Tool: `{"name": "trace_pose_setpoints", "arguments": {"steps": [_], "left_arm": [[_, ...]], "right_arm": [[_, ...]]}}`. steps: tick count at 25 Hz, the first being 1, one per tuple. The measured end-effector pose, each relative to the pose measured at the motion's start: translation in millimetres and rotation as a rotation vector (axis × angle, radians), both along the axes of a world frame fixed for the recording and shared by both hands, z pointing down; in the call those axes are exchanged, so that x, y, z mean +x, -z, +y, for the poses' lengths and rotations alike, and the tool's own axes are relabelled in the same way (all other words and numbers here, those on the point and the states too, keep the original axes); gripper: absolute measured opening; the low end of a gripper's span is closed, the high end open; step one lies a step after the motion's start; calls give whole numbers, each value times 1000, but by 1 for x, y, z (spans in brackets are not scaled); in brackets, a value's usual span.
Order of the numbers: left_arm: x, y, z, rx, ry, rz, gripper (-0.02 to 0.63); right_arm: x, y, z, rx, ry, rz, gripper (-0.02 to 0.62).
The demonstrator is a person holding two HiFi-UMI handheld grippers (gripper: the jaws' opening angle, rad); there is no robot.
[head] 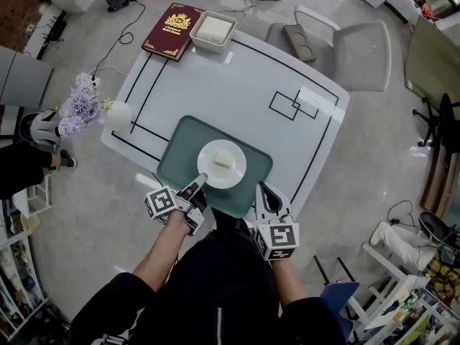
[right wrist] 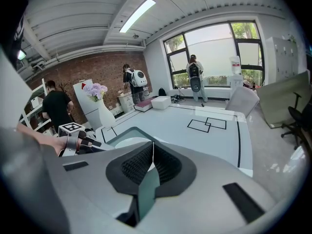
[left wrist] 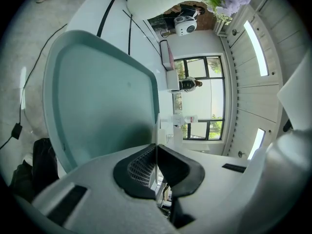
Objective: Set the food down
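Observation:
A teal tray sits at the near edge of the white table. It carries a white plate with a pale block of food on it. My left gripper is shut on the tray's near-left edge, close to the plate's rim. In the left gripper view the tray runs edge-on into the shut jaws, and the plate is hidden. My right gripper is shut on the tray's near-right edge. A teal sliver shows between its jaws, with the plate just beyond. I cannot tell whether the tray rests on the table or hangs just above it.
A dark red book and a white square box lie at the table's far corner. A white vase with purple flowers stands at the left edge. Black taped rectangles mark the right half. Grey chairs stand beyond the table.

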State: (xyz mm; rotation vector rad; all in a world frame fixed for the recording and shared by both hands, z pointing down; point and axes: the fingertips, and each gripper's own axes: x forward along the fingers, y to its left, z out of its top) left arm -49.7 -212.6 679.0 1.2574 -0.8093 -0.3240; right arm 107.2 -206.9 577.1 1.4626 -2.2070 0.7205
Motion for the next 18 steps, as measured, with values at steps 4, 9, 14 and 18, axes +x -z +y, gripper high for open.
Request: {"name": "trace_pose_setpoints", "arguments": {"steps": [4,9,14,18], "left_arm": [[-1,-4,1,-11,-18,-41,12],[1,-8,1,-23,-23,-55,12],[2,-11,2,-30,-24,-78,12],[4,-10,0,-28,-32,-98,12]], "right_arm": [[2,0,3,-4,-8,-4,11],[7,-2,4,-10,-17,-1,11],[12,-3,8,-14,-22,-1,11],[12,-2,8,-11,-18,-3,11]]}}
